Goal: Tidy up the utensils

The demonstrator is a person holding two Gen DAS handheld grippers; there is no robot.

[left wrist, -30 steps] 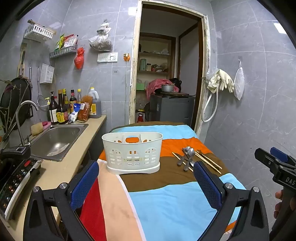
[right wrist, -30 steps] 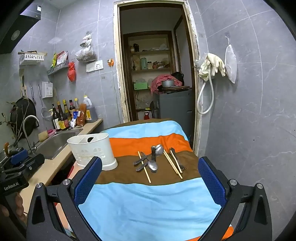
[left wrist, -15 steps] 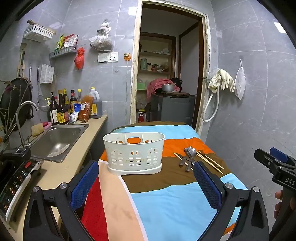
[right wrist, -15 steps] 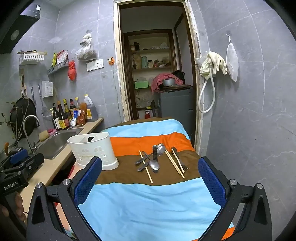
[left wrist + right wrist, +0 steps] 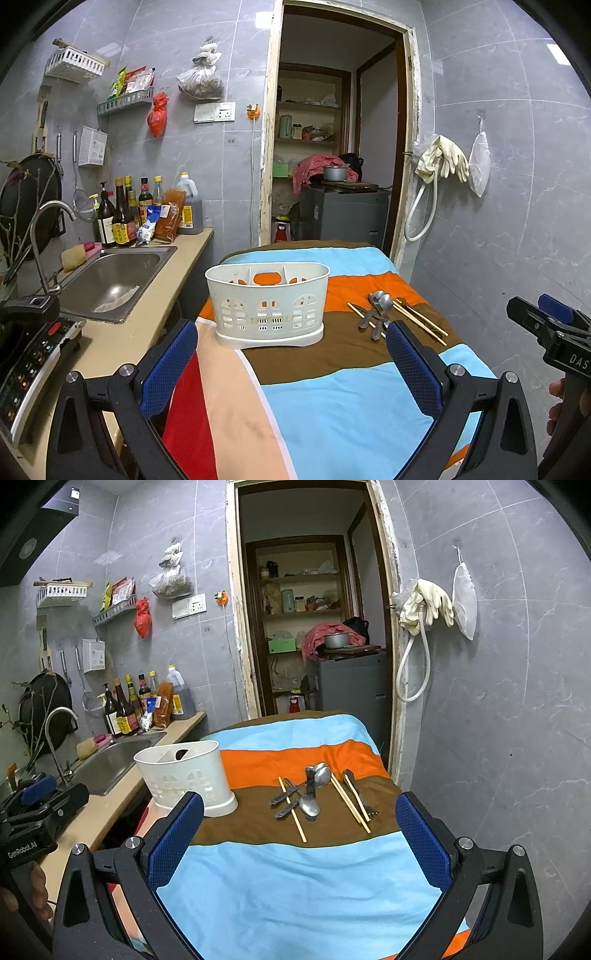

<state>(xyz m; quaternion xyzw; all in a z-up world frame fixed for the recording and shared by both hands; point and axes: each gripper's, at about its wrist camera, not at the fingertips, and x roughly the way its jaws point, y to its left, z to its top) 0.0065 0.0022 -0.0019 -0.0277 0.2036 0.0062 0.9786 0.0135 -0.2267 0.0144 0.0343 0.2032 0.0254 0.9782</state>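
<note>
A white perforated utensil caddy (image 5: 186, 777) with inner dividers stands upright and empty of cutlery, while metal spoons (image 5: 312, 792), a fork (image 5: 360, 794) and wooden chopsticks (image 5: 349, 803) lie loosely clustered, flat, right of the caddy.

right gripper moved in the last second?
Yes, slightly. In the right wrist view the right gripper has eased forward: the utensils sit lower, nearer, while the doorway barely shifts.

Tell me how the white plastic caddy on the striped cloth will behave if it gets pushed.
The white caddy looks like thin perforated plastic with nothing visibly in it, so probably light. Its flared base should resist tipping. On the soft striped cloth it may drag and bunch the fabric rather than slide.
</note>
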